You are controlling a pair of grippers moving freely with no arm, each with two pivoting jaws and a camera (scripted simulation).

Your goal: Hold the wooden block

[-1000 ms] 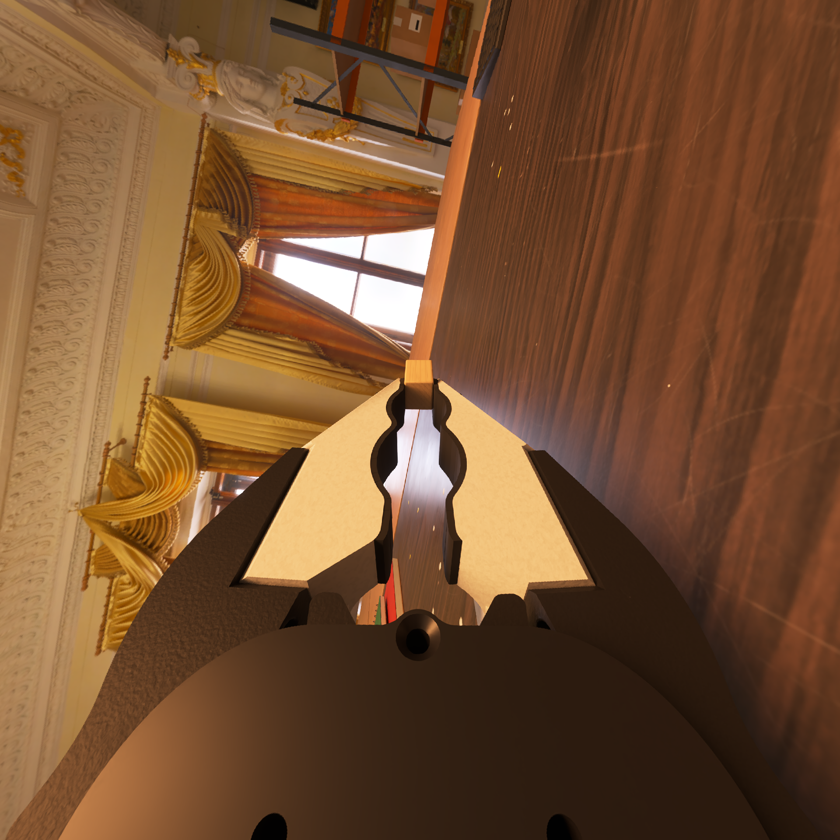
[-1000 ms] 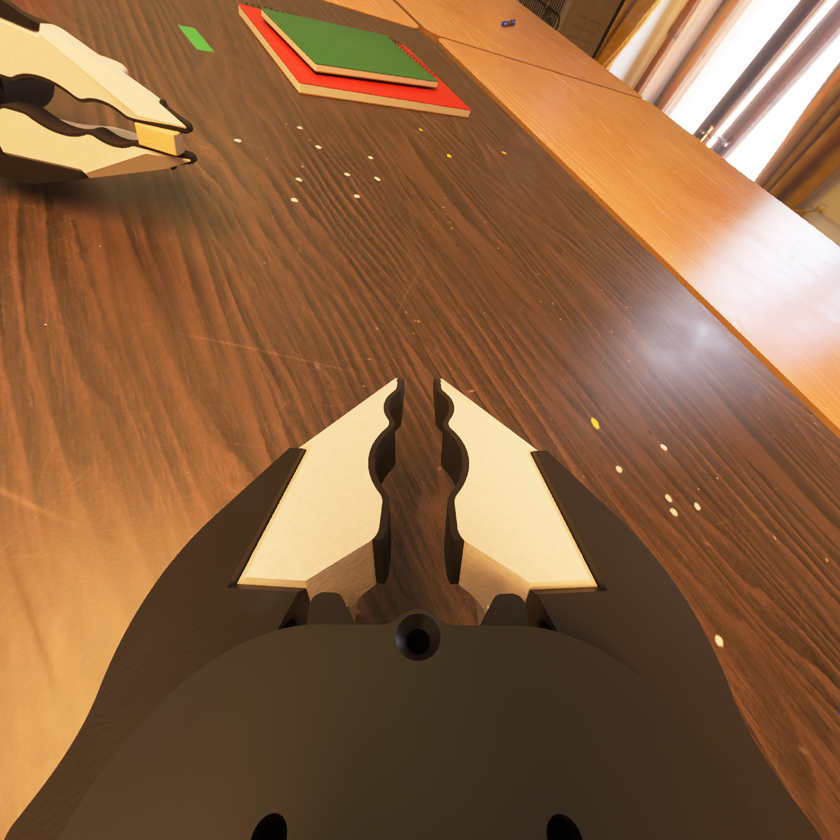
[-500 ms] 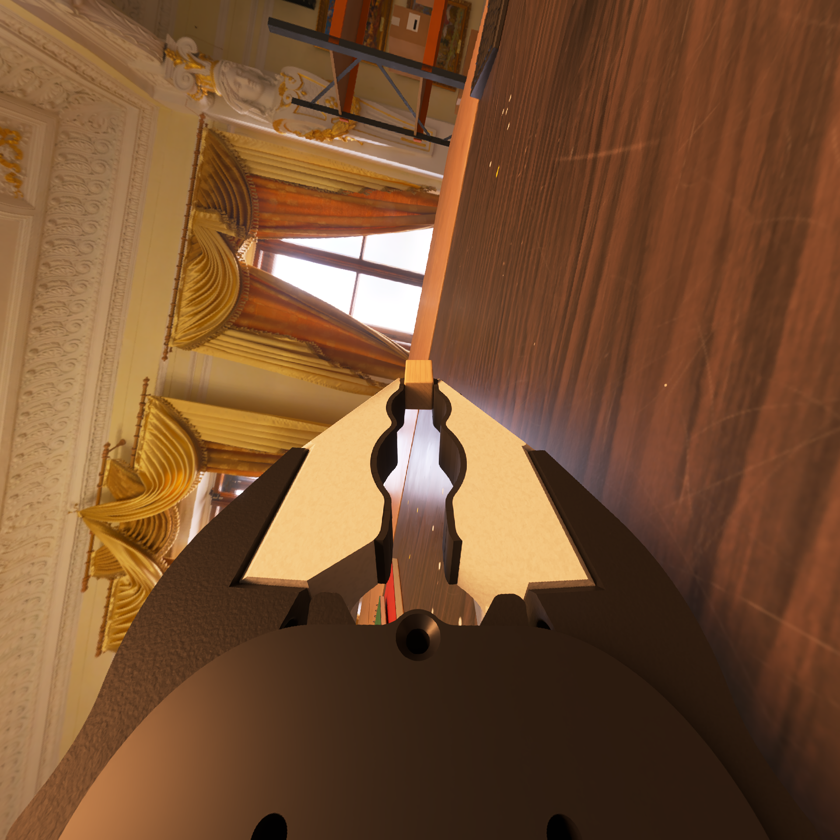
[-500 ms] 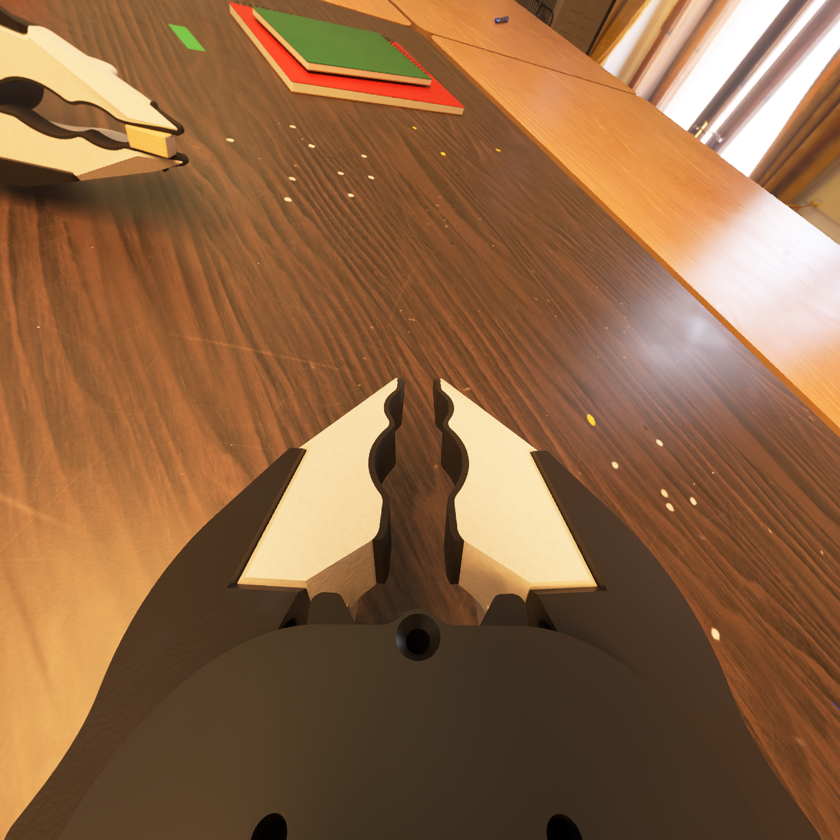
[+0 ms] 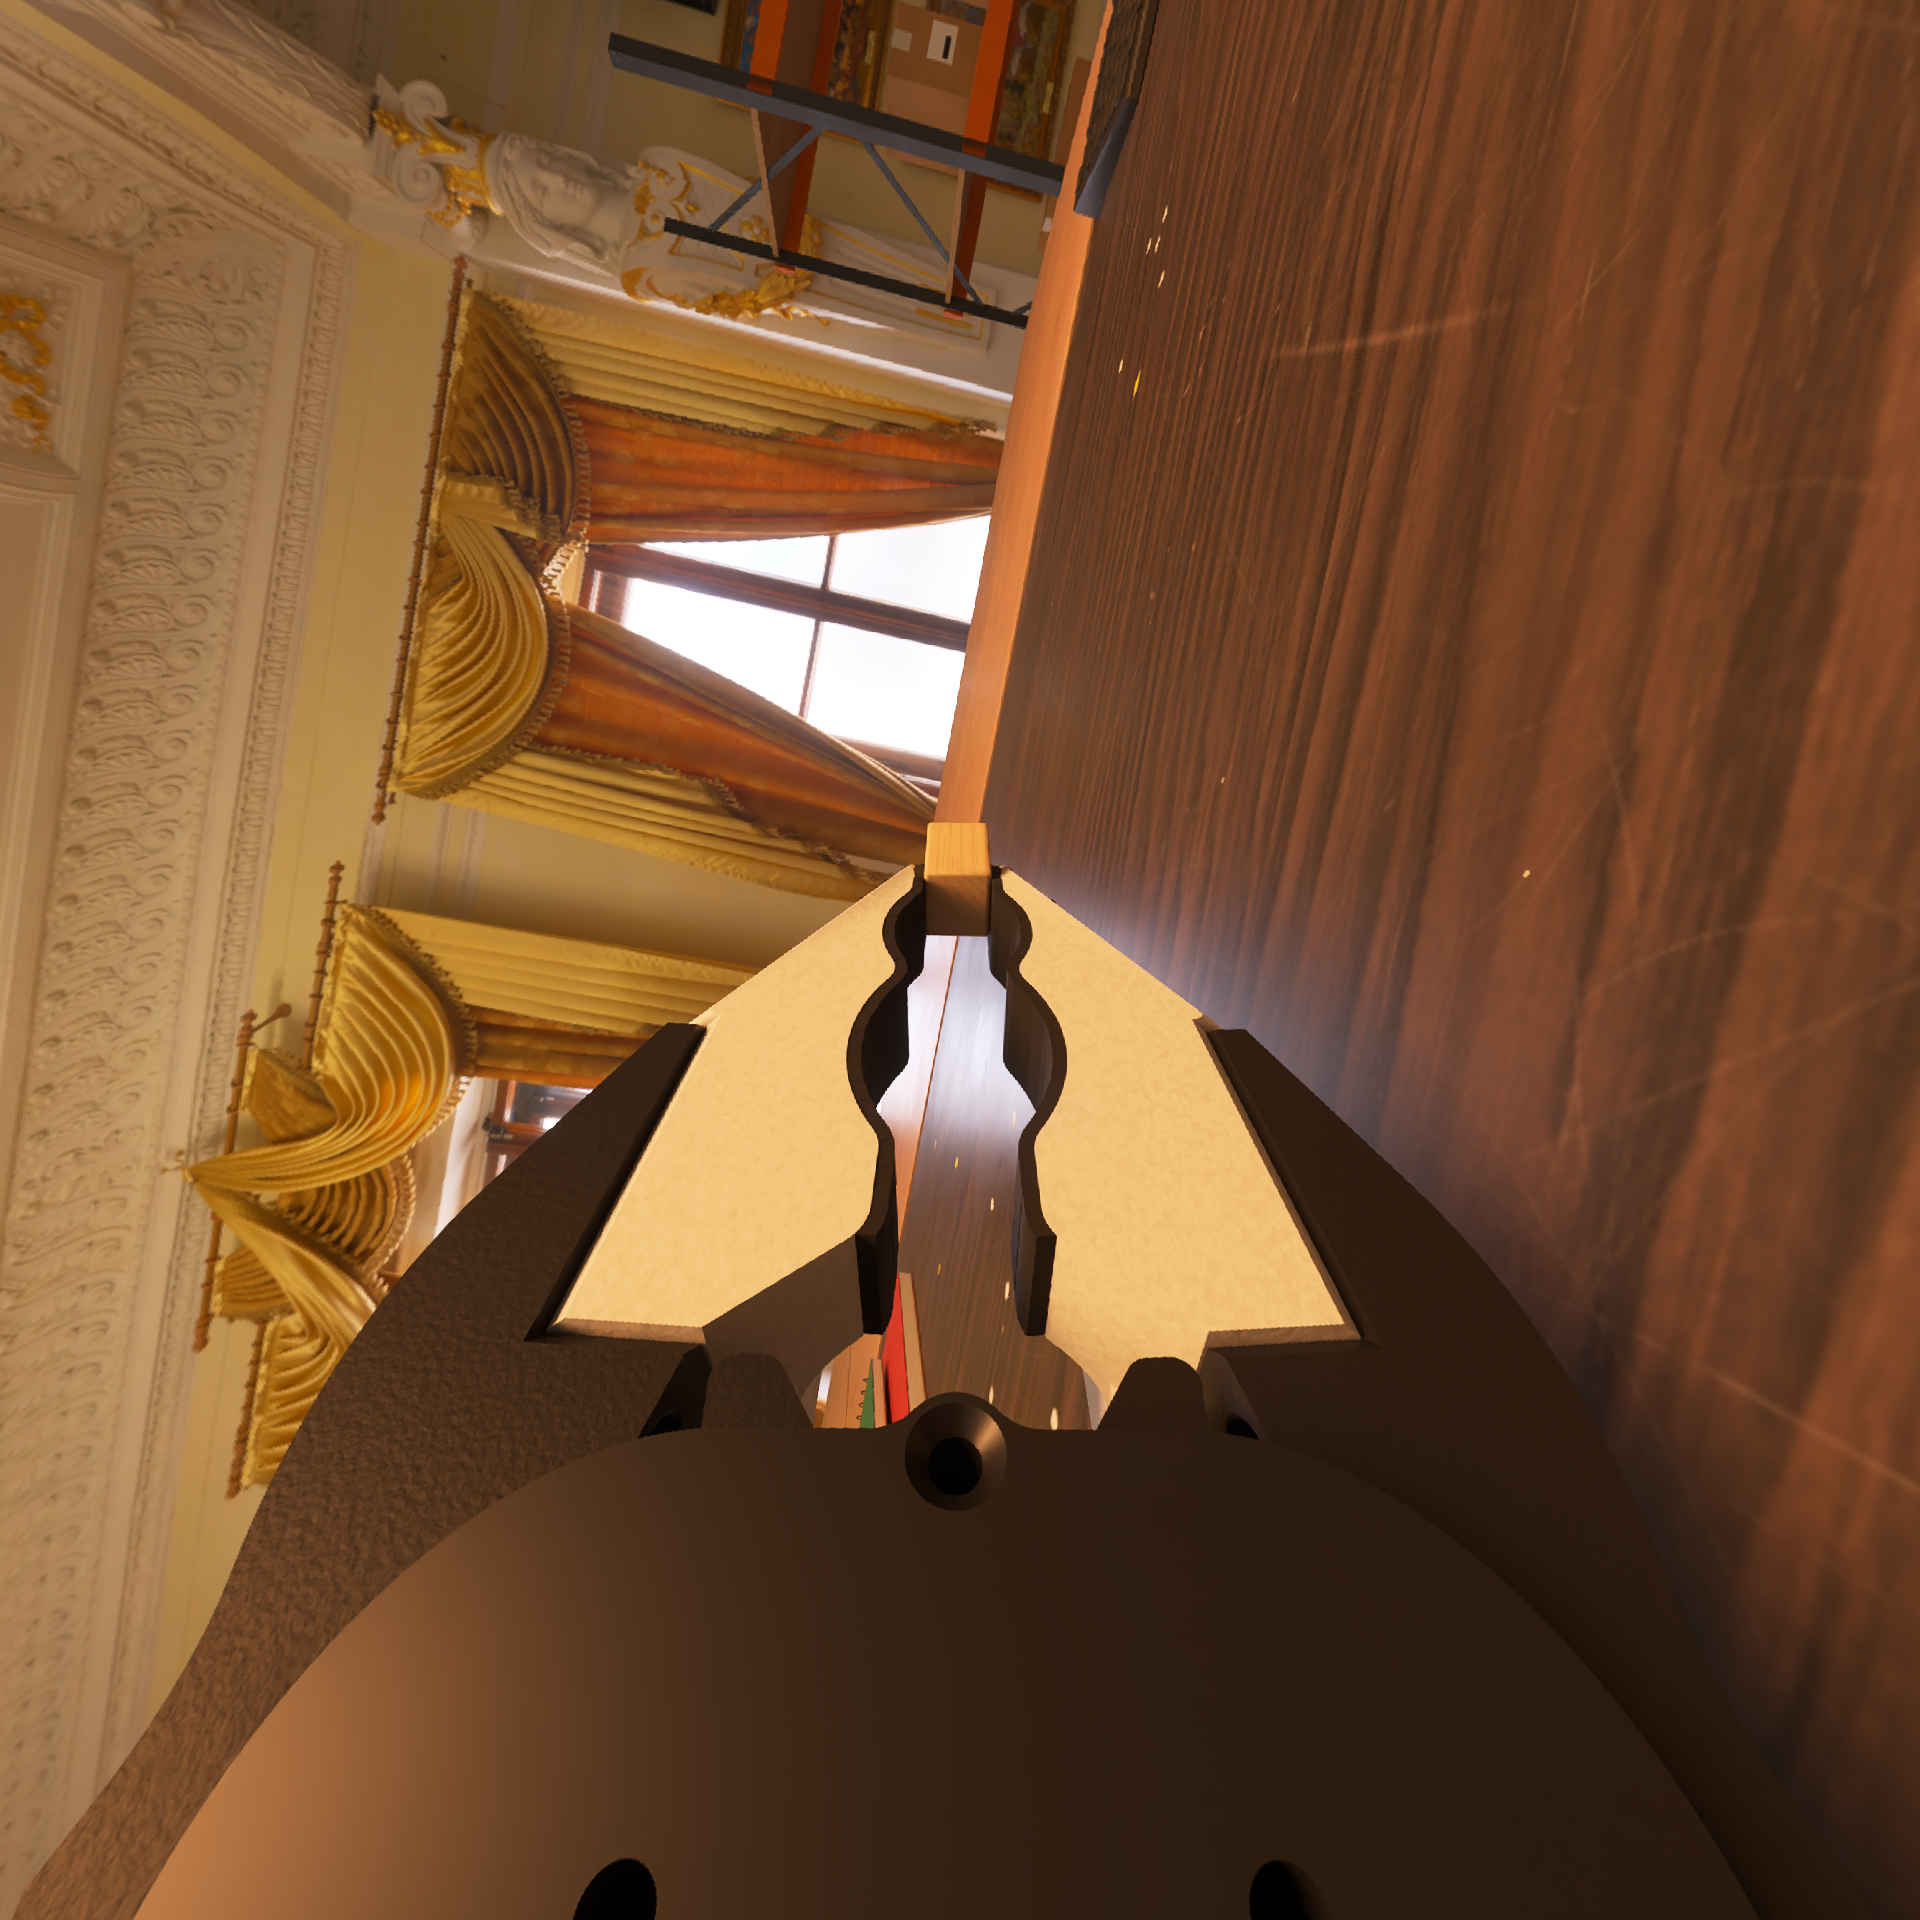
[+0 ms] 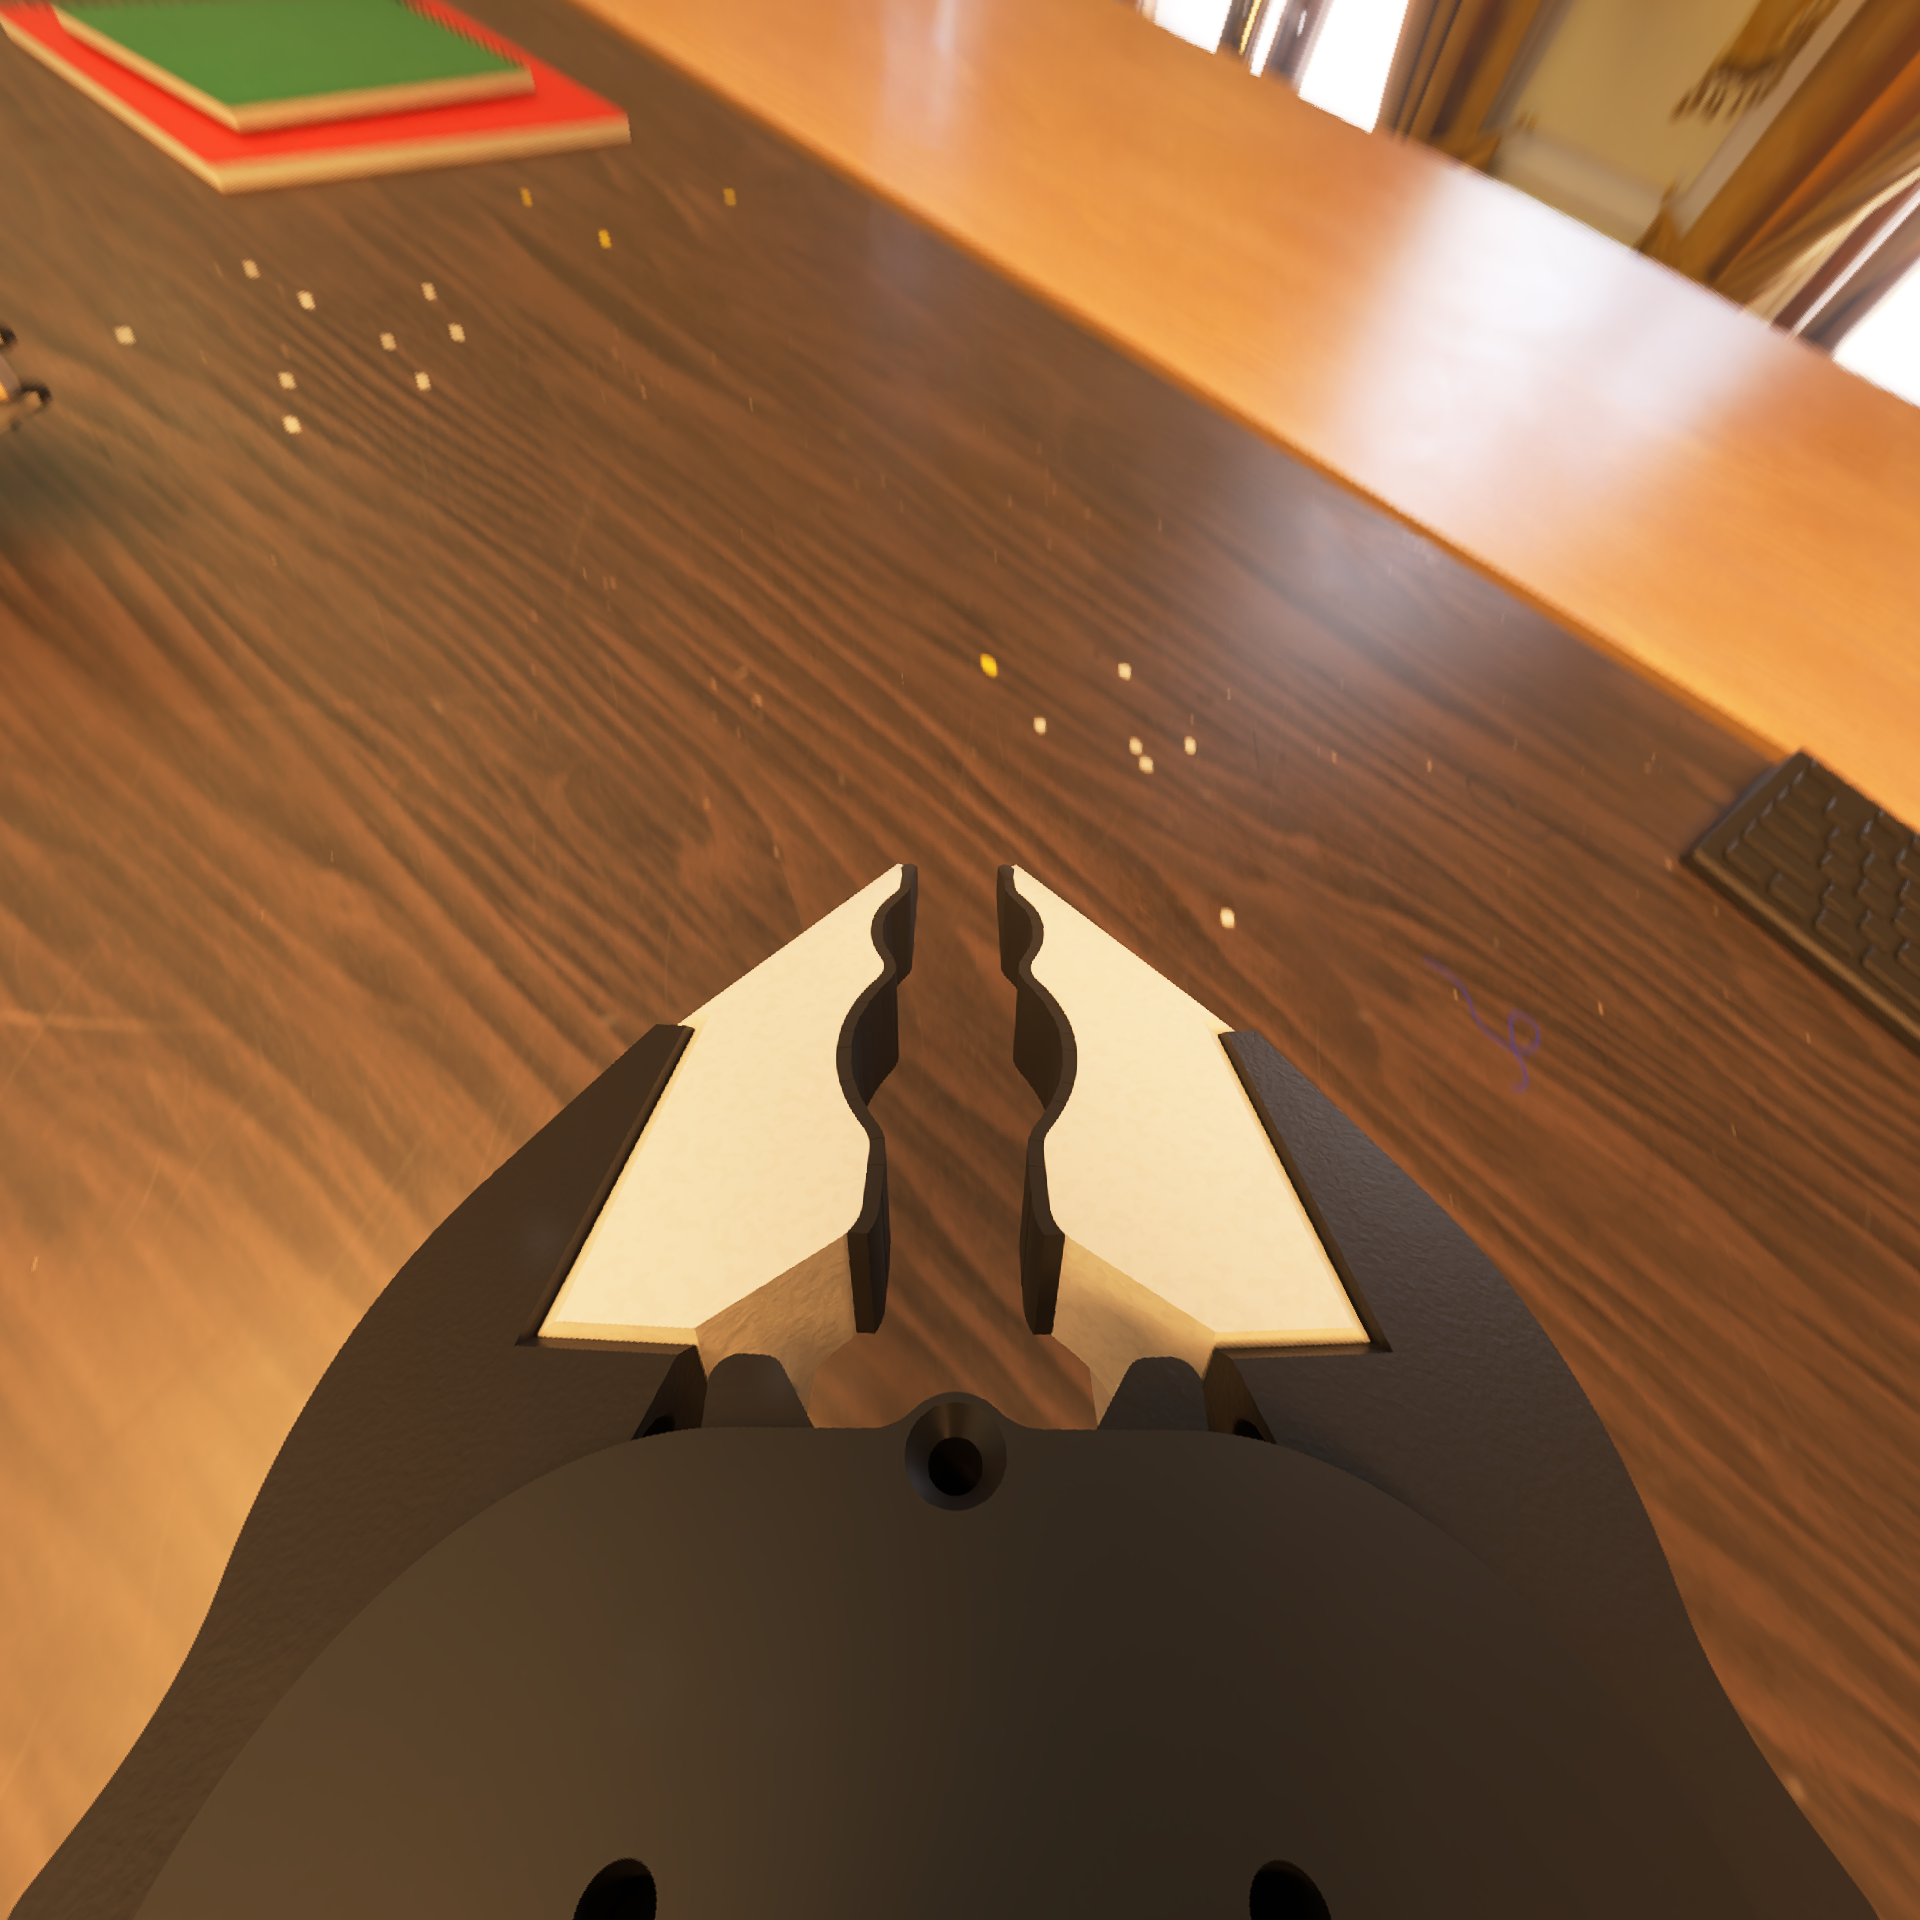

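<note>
Change since the earlier frames: right wrist view has swung rightward. The left gripper, then plain at the upper left of that view, is now only a dark sliver at the left edge; a dark keyboard [image 6: 1829, 894] has come in at the right. Left wrist view is unchanged, block seated at the tips as before.

Near: left gripper [image 5: 956, 883] is rolled on its side, so the dark table [image 5: 1455, 727] stands as a wall on the right of its view. Fingers narrow, closed on the wooden block [image 5: 956, 878], which is pinched at the very tips and juts a little past them. Only the block's end shows, so its long axis cannot be told. Block is clear of the table, in the air.

Right gripper [image 6: 956, 883]: fingers narrow, a slim gap between them, nothing in it. It hovers above the table [image 6: 623, 727], tilted down at the grain.

Farther: pale specks scattered on the wood; a green book on a red book [image 6: 312, 94] at the far left. A lighter adjoining table [image 6: 1351, 312] beyond. In the left view, gold curtains [image 5: 623, 665] and a bright window [image 5: 831, 644] past the table edge.

Judgement: the block lies off to the left of the right gripper, out of its view; the left one alone has it. The hold looks done; the tip-only pinch is the weak point, so no re-grip, just steadiness.
</note>
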